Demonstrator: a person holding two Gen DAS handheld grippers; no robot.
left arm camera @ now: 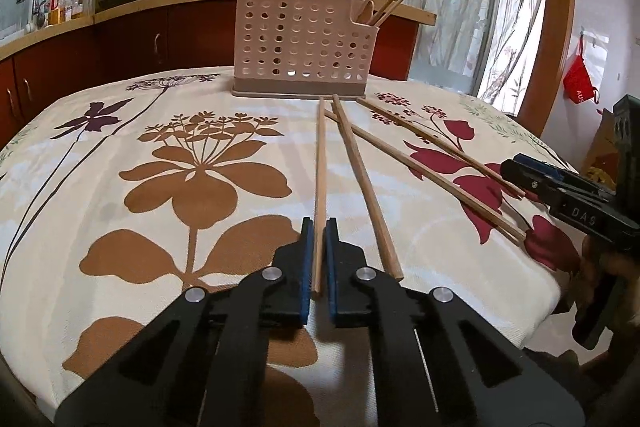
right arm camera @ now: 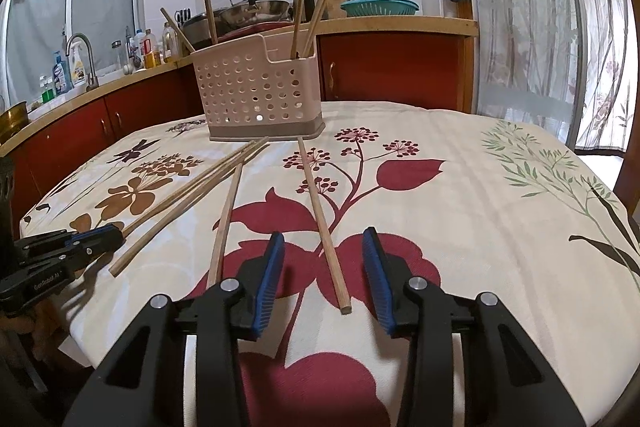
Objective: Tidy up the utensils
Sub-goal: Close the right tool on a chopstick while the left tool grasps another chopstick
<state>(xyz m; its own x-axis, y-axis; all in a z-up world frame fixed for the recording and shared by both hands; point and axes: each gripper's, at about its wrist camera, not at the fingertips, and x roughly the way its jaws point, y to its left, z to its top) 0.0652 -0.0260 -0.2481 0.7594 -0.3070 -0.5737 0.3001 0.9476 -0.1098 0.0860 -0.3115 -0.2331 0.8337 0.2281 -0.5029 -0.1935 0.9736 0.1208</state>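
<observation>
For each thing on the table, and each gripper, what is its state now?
left gripper: shut on one chopstick.
gripped chopstick: lying flat on the tablecloth.
right gripper: open, around a chopstick, pads apart from it.
chopstick between its pads: lying flat.
utensil holder: upright, holding several chopsticks.

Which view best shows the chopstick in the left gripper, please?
The left wrist view: the chopstick runs full length, its near end between the left gripper's closed pads. The right wrist view shows it obliquely at its left edge.
</observation>
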